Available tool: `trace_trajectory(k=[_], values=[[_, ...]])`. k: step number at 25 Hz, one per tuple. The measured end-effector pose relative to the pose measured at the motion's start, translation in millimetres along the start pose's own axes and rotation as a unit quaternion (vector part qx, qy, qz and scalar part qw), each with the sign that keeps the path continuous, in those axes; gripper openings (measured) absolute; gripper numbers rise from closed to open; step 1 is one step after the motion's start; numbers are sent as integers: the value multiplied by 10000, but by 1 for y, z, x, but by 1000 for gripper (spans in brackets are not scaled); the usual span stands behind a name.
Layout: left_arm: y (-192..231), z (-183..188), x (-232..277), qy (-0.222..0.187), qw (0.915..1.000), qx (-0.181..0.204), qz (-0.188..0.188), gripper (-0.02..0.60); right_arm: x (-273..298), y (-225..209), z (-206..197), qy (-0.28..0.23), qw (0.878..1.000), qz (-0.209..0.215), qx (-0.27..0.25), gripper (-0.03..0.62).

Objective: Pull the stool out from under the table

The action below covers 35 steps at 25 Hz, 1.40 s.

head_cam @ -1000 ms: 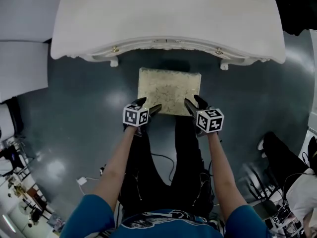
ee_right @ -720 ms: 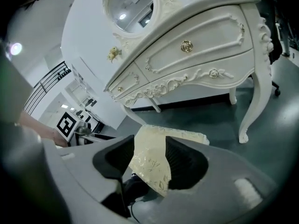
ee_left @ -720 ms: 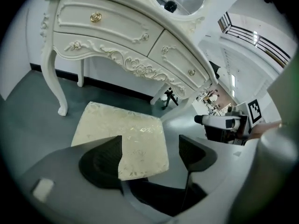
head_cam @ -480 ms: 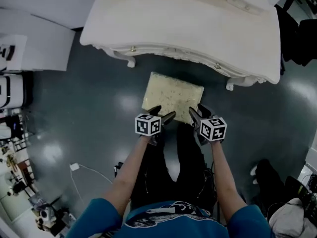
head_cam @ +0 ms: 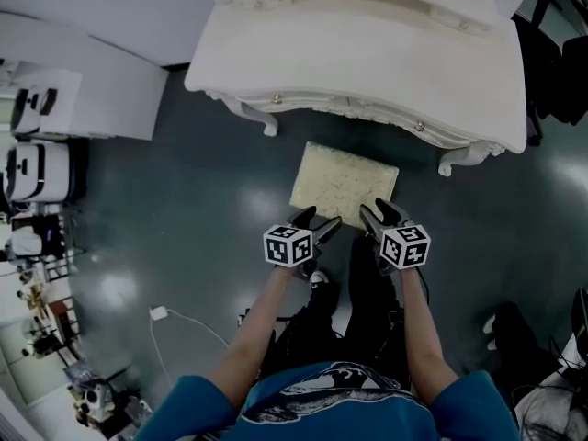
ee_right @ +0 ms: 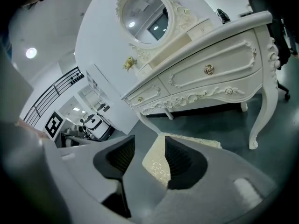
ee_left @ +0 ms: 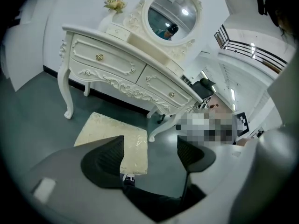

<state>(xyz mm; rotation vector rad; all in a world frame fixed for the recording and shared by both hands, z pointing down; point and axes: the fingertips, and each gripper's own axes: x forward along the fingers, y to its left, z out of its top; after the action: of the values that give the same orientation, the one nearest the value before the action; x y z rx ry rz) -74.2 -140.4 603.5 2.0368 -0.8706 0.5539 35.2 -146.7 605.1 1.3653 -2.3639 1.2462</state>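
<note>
Stool (head_cam: 344, 180) on floor just near of desk (head_cam: 367, 53), seat about clear of its front edge. Left gripper (head_cam: 317, 220) wide, right gripper (head_cam: 377, 213) narrower, neither clamped, both at stool's near corners. Risk: jaws slip off on pull; uneven tug skews stool into desk. Stool legs hidden; jaw contact unclear.

The white table (head_cam: 367, 53) with curved legs fills the far part of the scene. Just in front of its near edge stands the stool (head_cam: 344, 177), with almost all of its cream seat in the open above the dark, shiny floor (head_cam: 184, 209). The left gripper (head_cam: 317, 220) is at the seat's near left corner and the right gripper (head_cam: 377, 211) at its near right corner, both with jaws apart. Whether they touch the seat I cannot tell. A white plug (head_cam: 158, 313) with a cable lies on the floor at the near left. White cabinets (head_cam: 92, 90) stand at the far left.
</note>
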Motion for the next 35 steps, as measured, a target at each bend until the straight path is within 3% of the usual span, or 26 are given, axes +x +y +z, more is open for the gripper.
trace_trajectory(k=[7,15,23,35], values=[[4,-5,-62,-573,9982,-72,-184,357,-16,45,-11,-319,9994,-122,-104,202],[-2,-43,-145,-677,9941,711,-454,294,-53,119,-32,-614,9965,-347,-451,185],[-16,-58,-218,-1190,9858,909,-767,248,-100,195,-51,-1030,9902,-596,-734,140],[-64,-74,-311,-1840,9660,1479,-1053,41,-162,290,-68,-1543,9810,-457,-1083,30]])
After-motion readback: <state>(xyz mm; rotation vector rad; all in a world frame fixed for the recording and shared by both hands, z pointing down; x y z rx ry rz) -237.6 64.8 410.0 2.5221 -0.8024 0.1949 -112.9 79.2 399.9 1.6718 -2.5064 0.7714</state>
